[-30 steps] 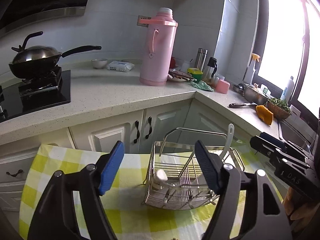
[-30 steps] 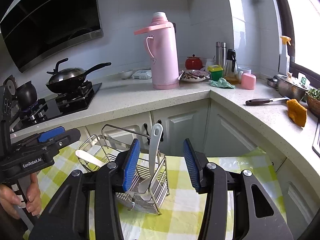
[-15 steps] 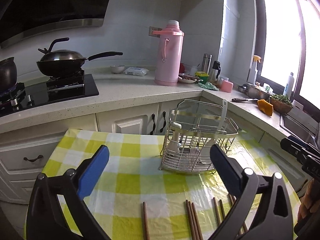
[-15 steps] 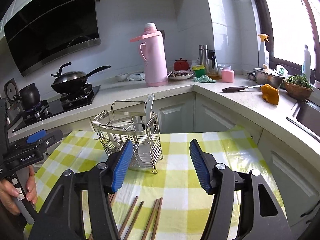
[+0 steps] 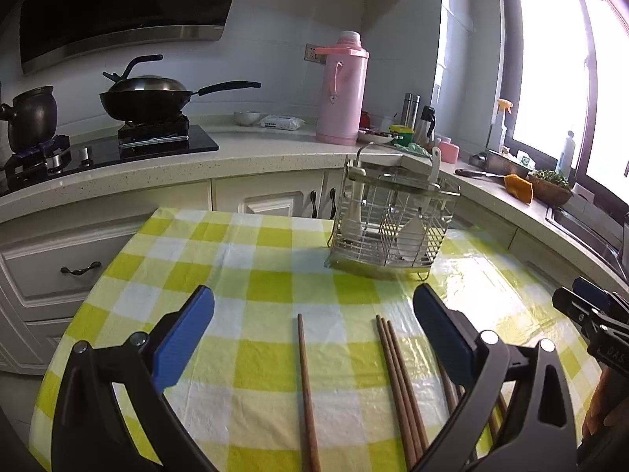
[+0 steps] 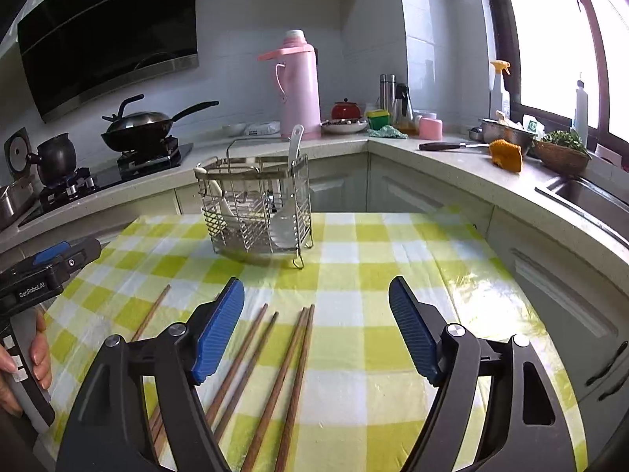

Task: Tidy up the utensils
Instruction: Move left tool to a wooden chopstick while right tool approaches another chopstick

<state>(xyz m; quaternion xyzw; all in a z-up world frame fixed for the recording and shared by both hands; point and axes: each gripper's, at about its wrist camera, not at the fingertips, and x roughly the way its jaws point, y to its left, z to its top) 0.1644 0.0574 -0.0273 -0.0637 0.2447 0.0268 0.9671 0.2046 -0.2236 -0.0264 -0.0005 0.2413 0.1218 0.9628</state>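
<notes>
A wire utensil rack (image 5: pixel 393 224) (image 6: pixel 255 216) stands at the far side of a table with a yellow checked cloth (image 5: pixel 267 287) (image 6: pixel 373 267). It holds white spoons (image 6: pixel 289 196). Several brown chopsticks (image 5: pixel 399 385) (image 6: pixel 283 377) lie loose on the cloth near me. My left gripper (image 5: pixel 314 338) is open and empty above the chopsticks, one single stick (image 5: pixel 306 385) between its fingers. My right gripper (image 6: pixel 316 330) is open and empty above the other sticks. Each gripper shows at the edge of the other's view.
Behind the table runs an L-shaped counter (image 5: pixel 243 153) with a pink thermos (image 5: pixel 341 90) (image 6: pixel 298 86), a wok on a stove (image 5: pixel 145 98), a dark pot (image 5: pixel 33 118), a knife (image 6: pixel 452 145), an orange cloth (image 6: pixel 507 153) and a sink (image 6: pixel 589 196) at right.
Both grippers have pulled back and up from the rack, which now stands farther off. The chopsticks on the cloth have come into view beneath them. Both jaws stand wider.
</notes>
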